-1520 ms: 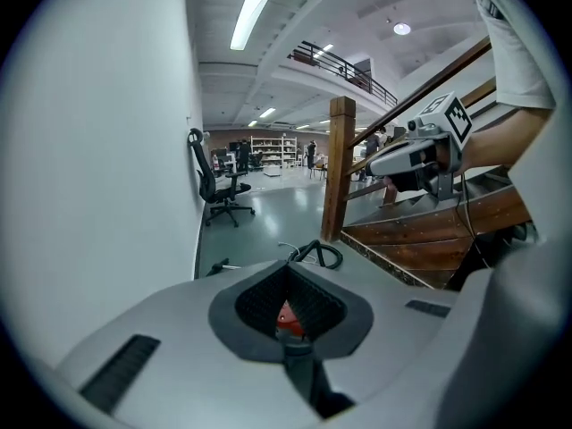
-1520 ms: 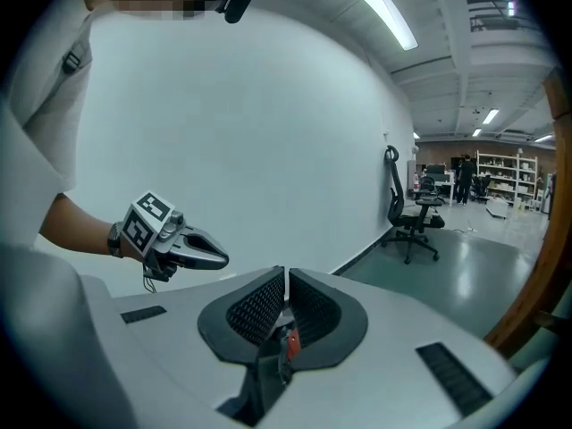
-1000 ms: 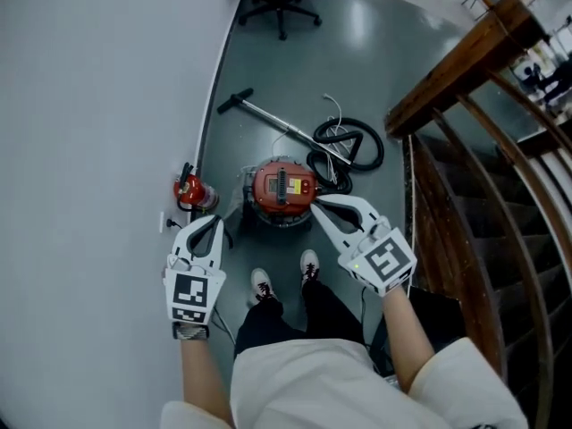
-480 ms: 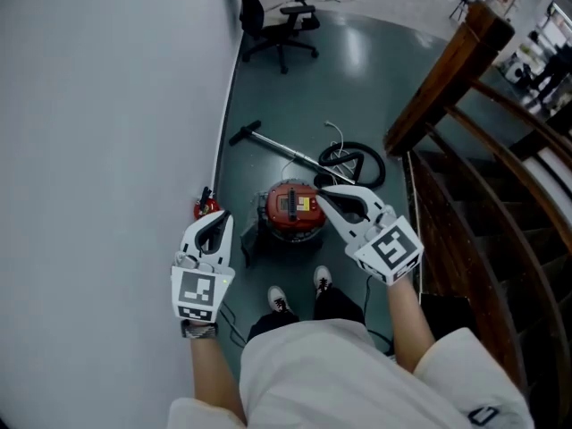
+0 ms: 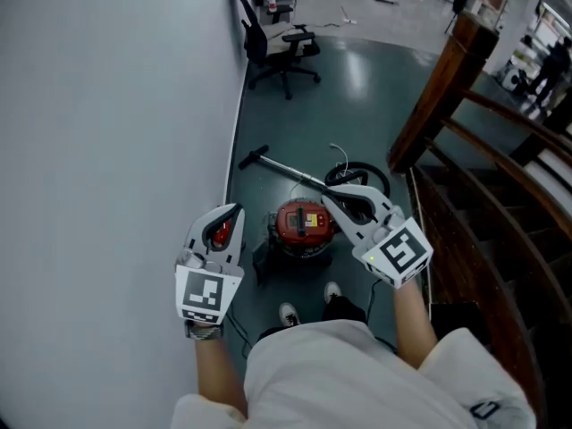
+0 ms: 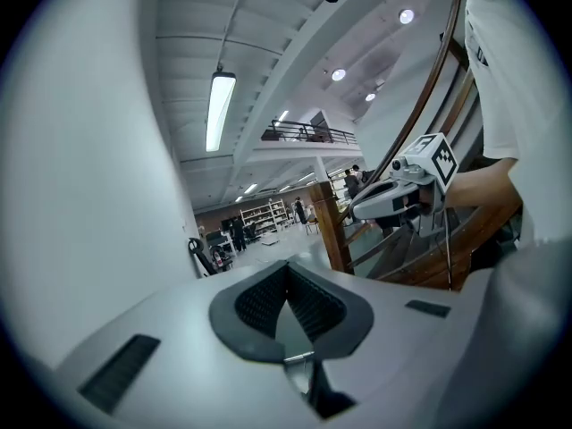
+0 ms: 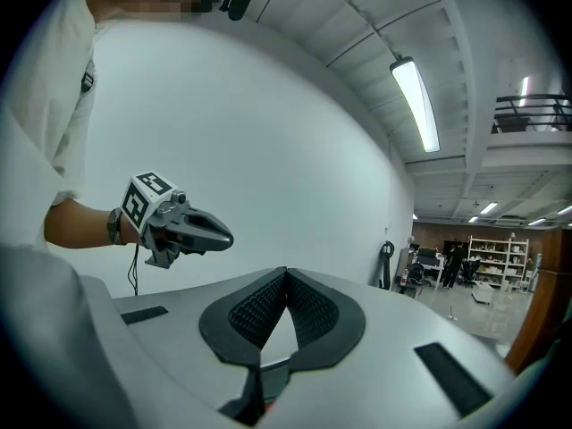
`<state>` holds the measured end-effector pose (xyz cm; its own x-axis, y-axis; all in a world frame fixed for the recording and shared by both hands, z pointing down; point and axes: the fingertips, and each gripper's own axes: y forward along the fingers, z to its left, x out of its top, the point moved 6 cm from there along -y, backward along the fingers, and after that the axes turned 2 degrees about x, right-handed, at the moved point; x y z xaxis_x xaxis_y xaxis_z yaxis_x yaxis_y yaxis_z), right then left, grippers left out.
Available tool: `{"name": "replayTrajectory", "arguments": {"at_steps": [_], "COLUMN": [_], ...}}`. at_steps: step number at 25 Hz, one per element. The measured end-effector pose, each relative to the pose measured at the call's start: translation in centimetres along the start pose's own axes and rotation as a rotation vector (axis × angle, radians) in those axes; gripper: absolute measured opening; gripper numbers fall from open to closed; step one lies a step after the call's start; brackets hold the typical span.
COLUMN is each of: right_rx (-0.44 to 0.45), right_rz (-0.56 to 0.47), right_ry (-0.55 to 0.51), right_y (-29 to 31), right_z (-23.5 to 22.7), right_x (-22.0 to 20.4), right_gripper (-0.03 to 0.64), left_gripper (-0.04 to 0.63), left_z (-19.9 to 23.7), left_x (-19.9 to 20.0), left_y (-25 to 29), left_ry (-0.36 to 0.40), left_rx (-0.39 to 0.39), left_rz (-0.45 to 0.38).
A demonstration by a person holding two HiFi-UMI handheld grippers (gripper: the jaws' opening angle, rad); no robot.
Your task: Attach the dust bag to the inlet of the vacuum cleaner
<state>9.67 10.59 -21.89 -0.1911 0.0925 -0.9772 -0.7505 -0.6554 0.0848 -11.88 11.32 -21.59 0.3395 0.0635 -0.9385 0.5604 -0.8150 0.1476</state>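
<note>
The red vacuum cleaner (image 5: 304, 224) stands on the grey floor in front of the person's feet, seen in the head view. No dust bag is recognisable in any view. My left gripper (image 5: 236, 209) is held in the air to the vacuum's left, its jaws closed tip to tip with nothing between them (image 6: 286, 264). My right gripper (image 5: 324, 195) hangs above the vacuum's right side, also shut and empty (image 7: 286, 271). Each gripper view shows the other gripper level across from it, the right one (image 6: 359, 211) and the left one (image 7: 226, 237).
A black hose coil (image 5: 360, 178) and a metal wand (image 5: 288, 170) lie behind the vacuum. A red fire extinguisher (image 5: 219, 233) stands by the white wall (image 5: 107, 150). A wooden stair railing (image 5: 447, 88) runs on the right. An office chair (image 5: 283, 47) is farther back.
Both grippers have risen, still shut and empty. The head view has lifted too, so the vacuum and floor look farther away.
</note>
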Motion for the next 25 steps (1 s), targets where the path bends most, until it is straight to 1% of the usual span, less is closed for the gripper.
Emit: {"name": "replayTrajectory", "arguments": {"at_steps": [7, 12, 19, 25], "right_rx": [-0.011, 0.012, 0.006, 0.004], "right_rz": [-0.050, -0.090, -0.117, -0.099], "right_ry": [-0.051, -0.060, -0.093, -0.096], "right_y": [-0.2, -1.2, -1.7, -1.3], "right_z": [0.2, 0.4, 0.8, 1.1], "right_x": [3.1, 5.4, 8.0, 7.6], "right_gripper": [0.028, 0.028, 0.028, 0.028], "left_gripper": [0.002, 0.002, 0.002, 0.002], "left_z": [1.0, 1.3, 1.7, 1.7], "left_x": [3.7, 6.0, 7.0, 7.2], "left_y": [-1.6, -2.8, -3.9, -4.1], "left_ry": [0.078, 0.094, 0.113, 0.131], "left_rx": [0.010, 0.030, 0.043, 0.039], "left_rz": [-0.082, -0.135, -0.149, -0.148]}}
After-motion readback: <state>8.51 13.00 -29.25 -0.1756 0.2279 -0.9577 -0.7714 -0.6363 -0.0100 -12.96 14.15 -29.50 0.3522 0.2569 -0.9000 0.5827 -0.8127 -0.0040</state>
